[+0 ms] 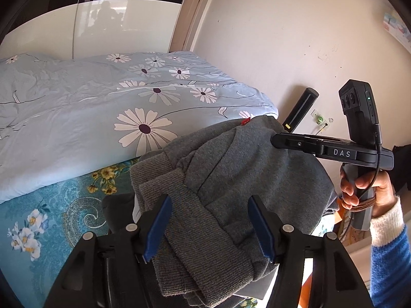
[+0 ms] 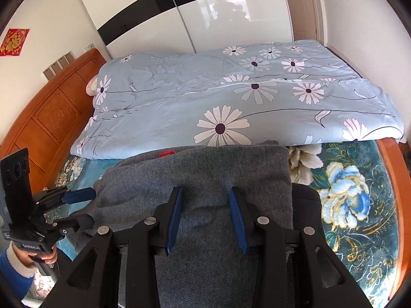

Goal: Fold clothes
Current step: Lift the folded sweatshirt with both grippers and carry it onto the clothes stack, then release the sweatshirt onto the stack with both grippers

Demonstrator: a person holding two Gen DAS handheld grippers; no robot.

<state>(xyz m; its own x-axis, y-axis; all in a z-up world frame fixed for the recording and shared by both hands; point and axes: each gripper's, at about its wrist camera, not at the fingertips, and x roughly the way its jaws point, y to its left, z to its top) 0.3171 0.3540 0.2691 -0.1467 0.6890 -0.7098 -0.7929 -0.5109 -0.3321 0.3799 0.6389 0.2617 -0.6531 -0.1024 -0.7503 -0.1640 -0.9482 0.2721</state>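
A grey knitted sweater (image 1: 231,166) (image 2: 205,169) lies folded into a thick bundle at the near edge of the bed, a small red tag (image 2: 168,154) at its far side. My left gripper (image 1: 208,220) is open, its blue pads either side of the ribbed cuffs and hem. From the right wrist view the left gripper (image 2: 92,207) sits at the bundle's left edge. My right gripper (image 2: 206,218) is open above the flat grey top. In the left wrist view the right gripper (image 1: 292,118) touches the bundle's far right corner, held by a hand (image 1: 359,187).
A light blue daisy-print quilt (image 2: 231,97) fills the bed behind the sweater. A teal floral sheet (image 2: 359,205) shows around it, and a dark cloth (image 2: 305,200) lies under the sweater. A wooden headboard (image 2: 51,118) stands left, a wardrobe (image 2: 205,20) at the back.
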